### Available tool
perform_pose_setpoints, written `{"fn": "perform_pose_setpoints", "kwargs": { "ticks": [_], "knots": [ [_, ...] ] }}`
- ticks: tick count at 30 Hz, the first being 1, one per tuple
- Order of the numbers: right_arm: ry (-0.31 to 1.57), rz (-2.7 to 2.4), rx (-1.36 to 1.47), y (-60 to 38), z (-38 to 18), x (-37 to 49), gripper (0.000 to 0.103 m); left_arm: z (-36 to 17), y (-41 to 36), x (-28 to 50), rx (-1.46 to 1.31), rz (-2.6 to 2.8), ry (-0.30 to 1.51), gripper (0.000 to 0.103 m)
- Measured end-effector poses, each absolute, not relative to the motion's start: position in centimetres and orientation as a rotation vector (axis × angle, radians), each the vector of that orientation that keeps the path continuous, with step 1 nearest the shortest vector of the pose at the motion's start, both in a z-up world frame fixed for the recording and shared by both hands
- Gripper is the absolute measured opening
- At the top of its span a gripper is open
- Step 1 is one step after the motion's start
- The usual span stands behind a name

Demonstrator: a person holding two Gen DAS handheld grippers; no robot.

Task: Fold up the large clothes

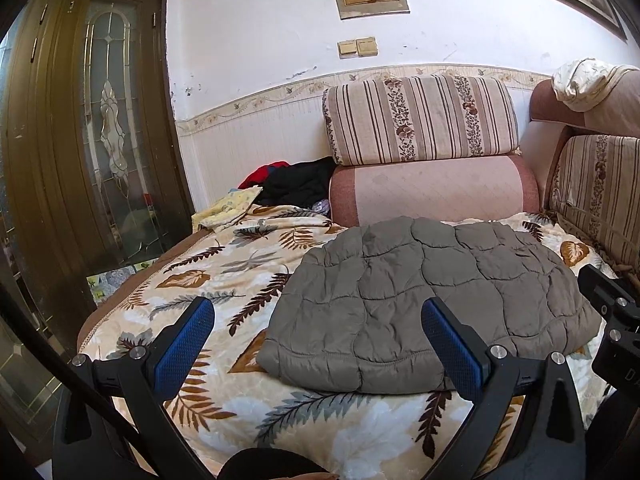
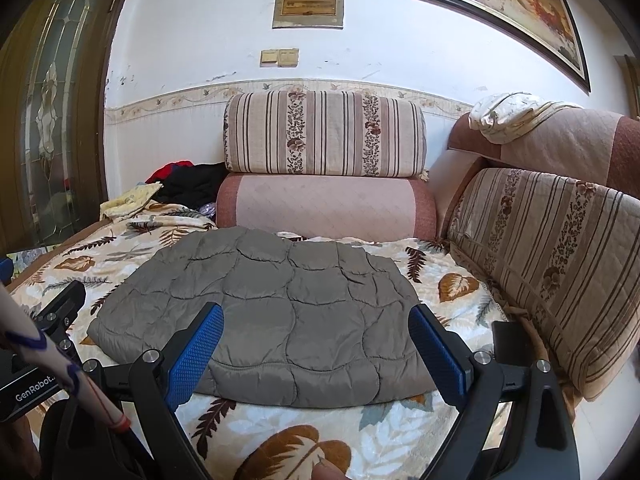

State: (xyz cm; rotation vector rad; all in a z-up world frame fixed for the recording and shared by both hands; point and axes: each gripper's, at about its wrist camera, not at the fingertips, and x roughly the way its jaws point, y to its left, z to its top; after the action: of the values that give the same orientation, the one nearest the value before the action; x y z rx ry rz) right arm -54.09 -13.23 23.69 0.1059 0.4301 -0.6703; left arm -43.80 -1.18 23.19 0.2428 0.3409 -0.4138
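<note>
A grey quilted jacket (image 1: pixel 424 304) (image 2: pixel 276 320) lies folded into a flat rectangle on the leaf-patterned blanket (image 1: pixel 208 280) (image 2: pixel 304 436) that covers the sofa seat. My left gripper (image 1: pixel 316 344) hovers open above the jacket's near left edge, with nothing between its blue pads. Over the jacket's near edge my right gripper (image 2: pixel 316 348) is also open and empty. The right gripper's black body shows at the right edge of the left wrist view, and the left gripper's body at the left edge of the right wrist view.
Striped cushions (image 1: pixel 420 120) (image 2: pixel 548 264) and a pink bolster (image 2: pixel 324 208) line the sofa's back and right side. A pile of red, black and yellow clothes (image 1: pixel 280 188) sits at the far left corner. A dark glazed door (image 1: pixel 92 120) stands left.
</note>
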Motion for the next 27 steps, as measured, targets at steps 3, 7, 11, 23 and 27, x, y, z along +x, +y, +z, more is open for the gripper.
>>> {"fn": "perform_pose_setpoints", "kwargs": {
  "ticks": [3,7,11,23,27],
  "knots": [
    [0.431,-0.670,0.107,-13.18,23.65,-54.03,0.096,23.23,-1.25,-43.77,0.244,-0.411,0.340,0.103],
    [0.437,-0.669,0.110,-13.20,23.56,-53.94,0.096,23.19,-1.29,-43.82,0.245,-0.411,0.341,0.103],
    [0.439,-0.668,0.112,-13.25,23.60,-53.90,0.096,23.15,-1.27,-43.80,0.244,-0.413,0.343,0.103],
    [0.449,-0.664,0.112,-13.32,23.29,-53.63,0.096,22.63,-1.05,-43.70,0.247,-0.415,0.349,0.103],
    [0.449,-0.665,0.112,-13.33,23.29,-53.62,0.096,22.63,-1.03,-43.67,0.248,-0.416,0.349,0.103]
  ]
}}
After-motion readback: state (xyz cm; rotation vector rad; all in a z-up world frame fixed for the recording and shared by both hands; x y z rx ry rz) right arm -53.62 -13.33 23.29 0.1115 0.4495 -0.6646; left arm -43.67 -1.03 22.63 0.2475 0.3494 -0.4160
